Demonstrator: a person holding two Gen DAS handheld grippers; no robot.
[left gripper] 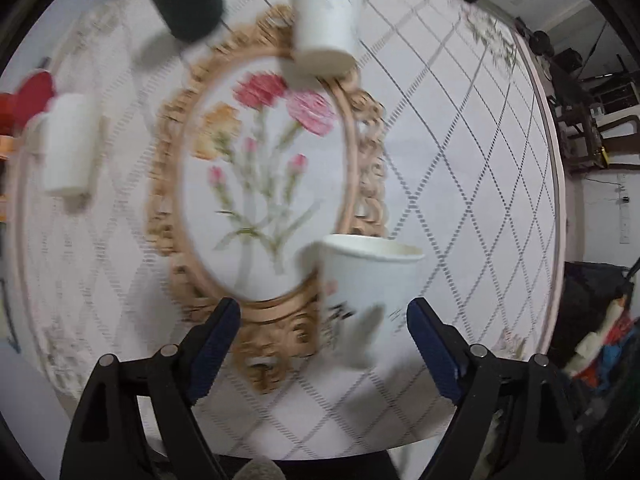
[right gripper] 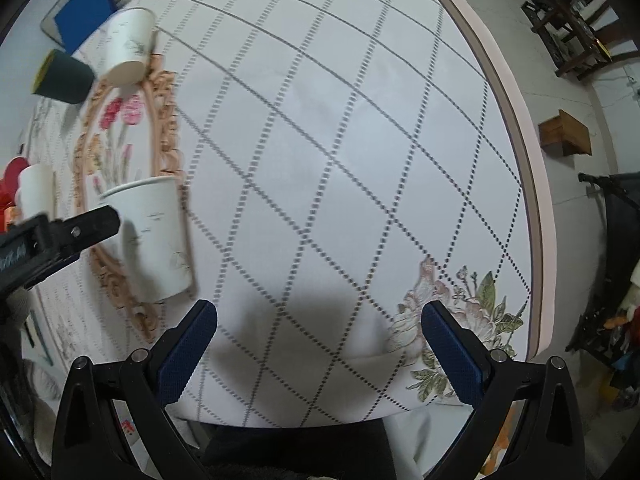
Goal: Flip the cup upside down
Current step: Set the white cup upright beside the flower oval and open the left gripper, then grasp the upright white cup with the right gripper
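A white paper cup (left gripper: 370, 280) stands upright, mouth up, on the tablecloth just beyond my left gripper (left gripper: 324, 314), nearer its right finger. The left gripper is open and holds nothing. The same cup shows in the right wrist view (right gripper: 154, 236), with a left gripper finger (right gripper: 86, 226) beside it. My right gripper (right gripper: 318, 320) is open and empty over bare cloth to the cup's right. A second white cup (left gripper: 326, 26) stands upright at the far side, also in the right wrist view (right gripper: 128, 46). A third white cup (left gripper: 68, 146) stands at the left.
A dark green cup (left gripper: 188, 0) stands at the back left, also in the right wrist view (right gripper: 64, 76). A round table with a pink rim (right gripper: 532, 184) carries a diamond-patterned cloth with a floral medallion (left gripper: 264, 160). Red objects (left gripper: 28, 96) sit at the left edge. Furniture and clutter lie beyond the table's right side.
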